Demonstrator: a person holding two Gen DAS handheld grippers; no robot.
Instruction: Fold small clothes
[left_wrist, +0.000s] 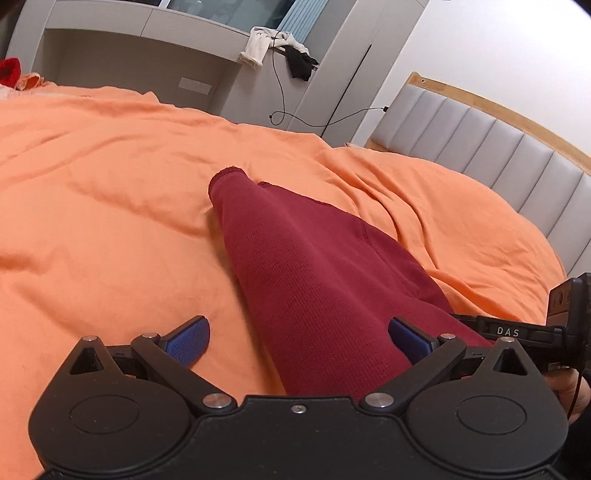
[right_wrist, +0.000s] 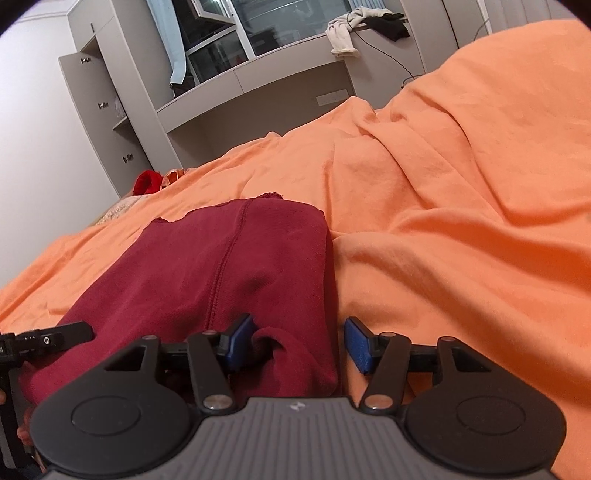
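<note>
A dark red knit garment (left_wrist: 314, 266) lies folded lengthwise on the orange bed cover (left_wrist: 110, 177). My left gripper (left_wrist: 299, 341) is open, its blue pads on either side of the garment's near left edge, just above the fabric. In the right wrist view the same garment (right_wrist: 221, 266) lies flat with a seam down its middle. My right gripper (right_wrist: 299, 345) is open around the garment's near right corner, where the cloth bunches between the pads. Each view shows the other gripper at its edge: the right one (left_wrist: 517, 332) and the left one (right_wrist: 44, 341).
The orange cover (right_wrist: 443, 221) is rumpled, with a raised mound to the right. A grey padded headboard (left_wrist: 498, 147) stands at the right. Grey shelves and a desk (right_wrist: 258, 85) stand beyond the bed, with clothes (left_wrist: 280, 48) and a cable hanging. A bright red item (right_wrist: 147, 182) lies at the bed's far edge.
</note>
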